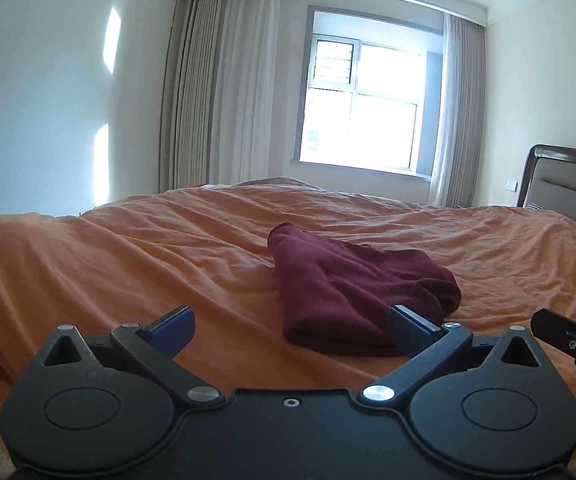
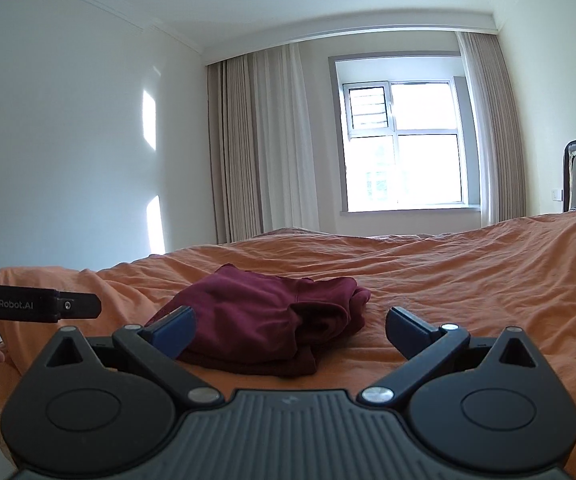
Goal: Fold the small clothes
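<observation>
A folded garment [image 1: 352, 292] lay on the bed [image 1: 128, 248] at the frame's lower centre. Behind the bed stood the window [image 1: 364, 108], curtains [image 1: 216, 88] left of it, the headboard [image 1: 564, 184] at far right.

Left wrist view: looks from low above the near edge of the orange bed sheet [image 1: 128, 248], along the left gripper [image 1: 290, 330], slightly downward toward the window [image 1: 364, 96]. Right wrist view: set just to the right of the first, nearly level, facing the same window [image 2: 404, 144] across the sheet [image 2: 468, 280]. Both views share the folded maroon garment [image 1: 340, 292] [image 2: 264, 312] lying close ahead, the curtains [image 1: 216, 88], the headboard [image 1: 568, 180], and each catches the edge of the other gripper.
</observation>
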`<control>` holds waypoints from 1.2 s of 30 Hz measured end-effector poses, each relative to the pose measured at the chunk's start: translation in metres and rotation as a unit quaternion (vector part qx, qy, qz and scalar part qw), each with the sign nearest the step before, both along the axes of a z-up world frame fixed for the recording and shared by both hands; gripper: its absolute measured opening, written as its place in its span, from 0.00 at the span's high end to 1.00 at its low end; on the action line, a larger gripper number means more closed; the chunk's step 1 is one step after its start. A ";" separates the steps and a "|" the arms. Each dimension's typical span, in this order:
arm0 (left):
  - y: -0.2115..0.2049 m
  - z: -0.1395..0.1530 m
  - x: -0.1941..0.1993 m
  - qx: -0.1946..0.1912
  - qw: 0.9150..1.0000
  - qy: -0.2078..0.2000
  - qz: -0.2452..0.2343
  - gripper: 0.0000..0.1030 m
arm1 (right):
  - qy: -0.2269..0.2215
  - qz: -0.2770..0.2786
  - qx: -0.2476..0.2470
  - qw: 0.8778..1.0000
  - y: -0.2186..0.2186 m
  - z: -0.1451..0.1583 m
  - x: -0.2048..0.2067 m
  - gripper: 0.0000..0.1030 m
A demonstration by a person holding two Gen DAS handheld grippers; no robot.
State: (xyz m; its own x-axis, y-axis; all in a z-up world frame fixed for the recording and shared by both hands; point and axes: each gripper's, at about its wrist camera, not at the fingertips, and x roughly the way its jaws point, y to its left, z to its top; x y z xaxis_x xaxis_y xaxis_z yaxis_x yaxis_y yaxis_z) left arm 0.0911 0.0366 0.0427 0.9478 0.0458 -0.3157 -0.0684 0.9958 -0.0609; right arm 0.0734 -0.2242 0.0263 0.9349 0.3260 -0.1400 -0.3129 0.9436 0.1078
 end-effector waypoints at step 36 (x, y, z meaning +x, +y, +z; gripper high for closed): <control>0.005 -0.030 -0.033 0.019 1.000 0.002 0.009 0.01 | 0.018 -0.022 -0.020 0.999 -0.001 -0.034 -0.023 0.00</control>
State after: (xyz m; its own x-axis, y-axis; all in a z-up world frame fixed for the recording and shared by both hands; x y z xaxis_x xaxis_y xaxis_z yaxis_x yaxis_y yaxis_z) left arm 0.0586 0.0417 0.0126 0.9456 0.0742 -0.3168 -0.0860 0.9960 -0.0236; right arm 0.0508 -0.2252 -0.0082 0.9425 0.2779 -0.1855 -0.2675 0.9603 0.0794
